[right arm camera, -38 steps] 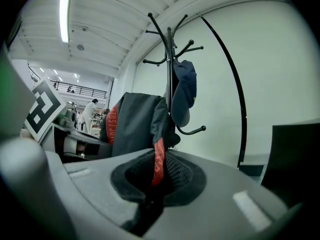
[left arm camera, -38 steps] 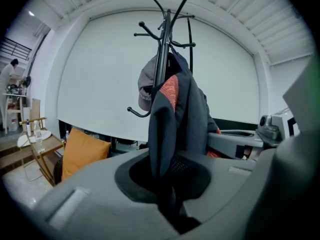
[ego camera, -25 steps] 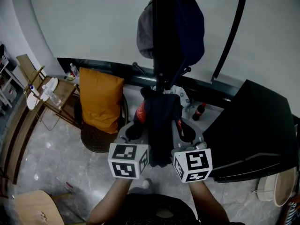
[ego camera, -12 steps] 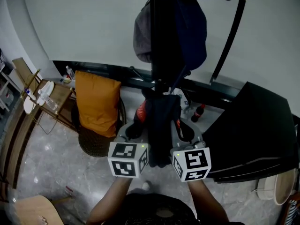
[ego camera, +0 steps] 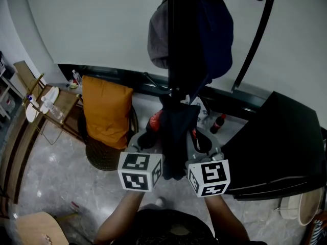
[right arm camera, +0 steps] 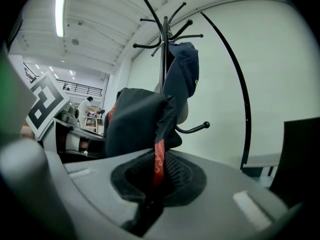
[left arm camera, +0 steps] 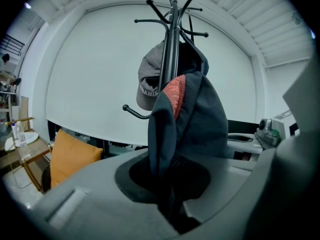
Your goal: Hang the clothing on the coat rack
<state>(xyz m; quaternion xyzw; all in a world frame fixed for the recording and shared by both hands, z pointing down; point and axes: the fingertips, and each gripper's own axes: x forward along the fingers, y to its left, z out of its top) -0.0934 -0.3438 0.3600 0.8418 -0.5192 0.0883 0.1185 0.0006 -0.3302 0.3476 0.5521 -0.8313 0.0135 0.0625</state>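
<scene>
A dark garment with a red lining hangs bunched between my two grippers, just in front of the black coat rack pole. My left gripper is shut on its left side and my right gripper on its right side. In the left gripper view the garment rises from the shut jaws and hides the lower part of the rack pole. The right gripper view shows the garment and a red strip running down into the jaws. A grey cap and a navy cap hang on the rack.
An orange cushion sits on a wicker chair left of the rack. A curved black lamp pole rises on the right above a black table. A bottle stands on the floor. A side table is at the left.
Both grippers keep their hold on the garment and have barely moved. The rack pole and caps have drifted slightly right and look a little nearer.
</scene>
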